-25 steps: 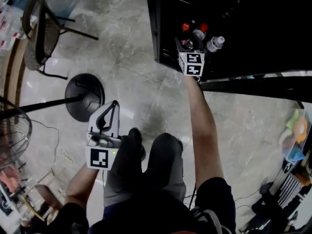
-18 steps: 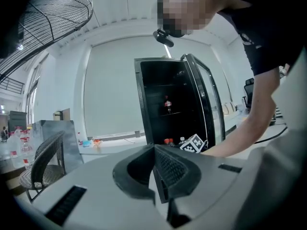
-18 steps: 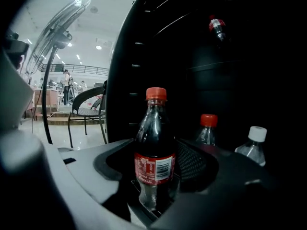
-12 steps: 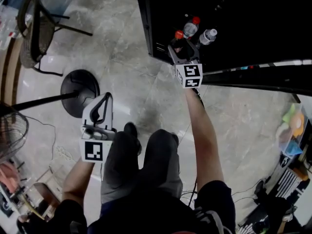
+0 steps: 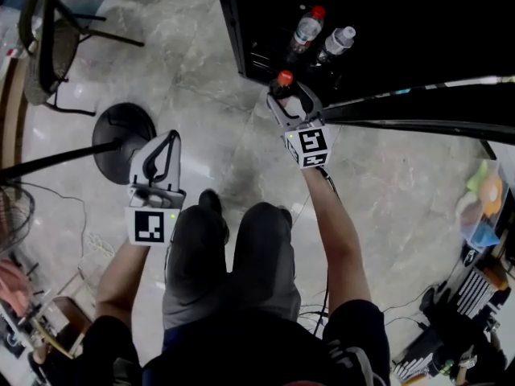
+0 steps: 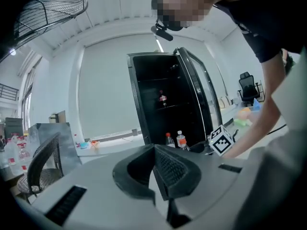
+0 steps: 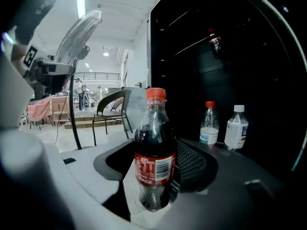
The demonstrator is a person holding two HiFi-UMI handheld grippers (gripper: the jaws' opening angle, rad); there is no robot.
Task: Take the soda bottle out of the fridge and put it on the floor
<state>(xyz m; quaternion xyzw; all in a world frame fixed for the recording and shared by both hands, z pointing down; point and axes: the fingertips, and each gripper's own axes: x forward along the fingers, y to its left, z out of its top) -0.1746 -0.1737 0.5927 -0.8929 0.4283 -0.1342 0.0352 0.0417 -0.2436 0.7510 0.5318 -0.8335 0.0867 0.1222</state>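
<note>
Just outside the open black fridge [image 5: 386,47], head view: right gripper [image 5: 288,96] holds a dark red-capped plastic soda bottle [image 5: 283,80] above grey marble floor [image 5: 201,79]. Left gripper view: left gripper [image 6: 154,150] closed, empty. Right gripper view: jaws clamp the bottle's label.

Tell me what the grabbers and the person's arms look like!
The left gripper and right gripper are light grey plastic, each with two curved jaws lined with dark ridged pads. Each carries a white cube printed with black square markers. The person wears a dark short-sleeved top.
</note>
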